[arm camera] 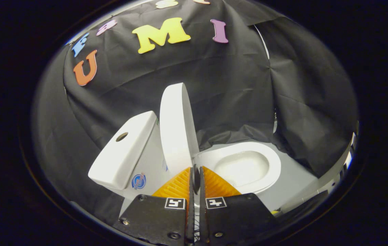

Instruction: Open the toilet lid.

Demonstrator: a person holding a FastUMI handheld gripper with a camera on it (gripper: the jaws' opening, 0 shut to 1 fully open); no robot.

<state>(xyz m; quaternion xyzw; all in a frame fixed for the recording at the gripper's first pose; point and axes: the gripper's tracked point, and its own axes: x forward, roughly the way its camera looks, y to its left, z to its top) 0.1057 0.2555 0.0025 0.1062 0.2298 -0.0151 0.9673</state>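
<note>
The white toilet lid (175, 126) stands raised and upright, leaning back toward the tank (125, 153). The seat and open bowl (245, 167) lie uncovered just beyond my fingers. My gripper (195, 172) is shut, its fingertips pressed together with only a thin slit between them. They sit right at the lid's lower edge, near the hinge. I see nothing held between the fingers.
The tank has a round flush button (121, 136) on top and a blue sticker (138, 181) on its side. Black cloth walls (235, 85) close in behind and on both sides. A strip of grey floor (293, 181) runs past the bowl.
</note>
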